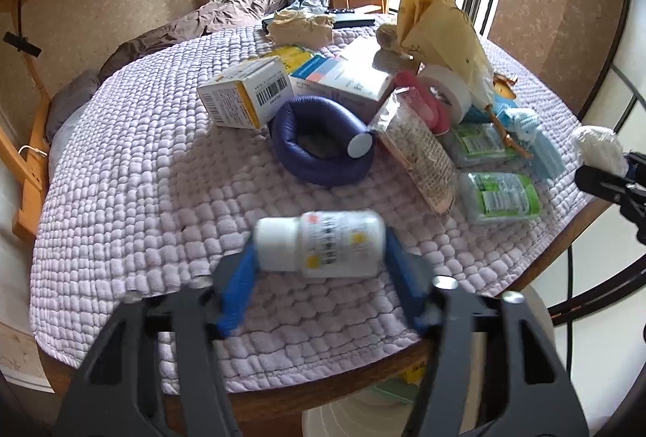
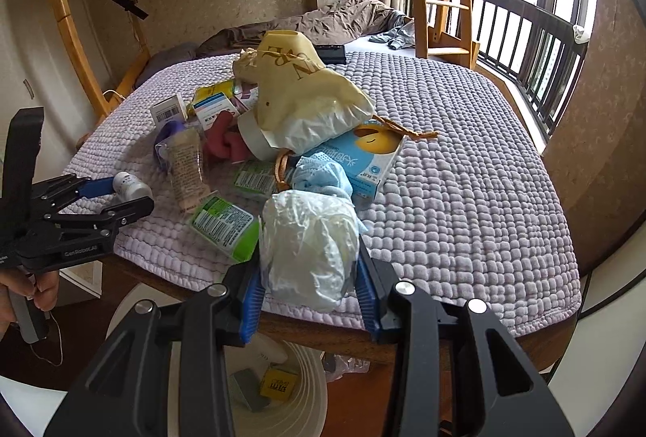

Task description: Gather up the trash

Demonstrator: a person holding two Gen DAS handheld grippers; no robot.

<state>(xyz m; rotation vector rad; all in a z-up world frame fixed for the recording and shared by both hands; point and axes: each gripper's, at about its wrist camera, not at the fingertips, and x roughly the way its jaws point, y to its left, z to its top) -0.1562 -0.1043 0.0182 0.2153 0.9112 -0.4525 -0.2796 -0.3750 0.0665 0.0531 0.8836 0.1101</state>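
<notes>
Here, label by label:

Left gripper (image 1: 321,249): its blue-padded fingers (image 1: 238,291) are spread wide yet closed on a small white plastic medicine bottle with a white cap (image 1: 321,249), which lies crosswise between them, cap to the left, above the near edge of the bed.

Right gripper (image 2: 309,269): its blue pads press both sides of a crumpled white plastic wad (image 2: 309,251), held at the near edge of the bed, over a white bin.

White round waste bin (image 2: 311,392): on the floor under the right gripper; a yellow box and grey pieces lie inside.

Lilac quilted bedspread (image 1: 133,174): covers the bed beyond both grippers.

Clutter pile (image 1: 363,94): boxes, a navy padded ring, a cream paper bag, green packets and a tape roll, far of the bottle, toward the right.

Green packets (image 1: 502,197): near right of the pile.
</notes>
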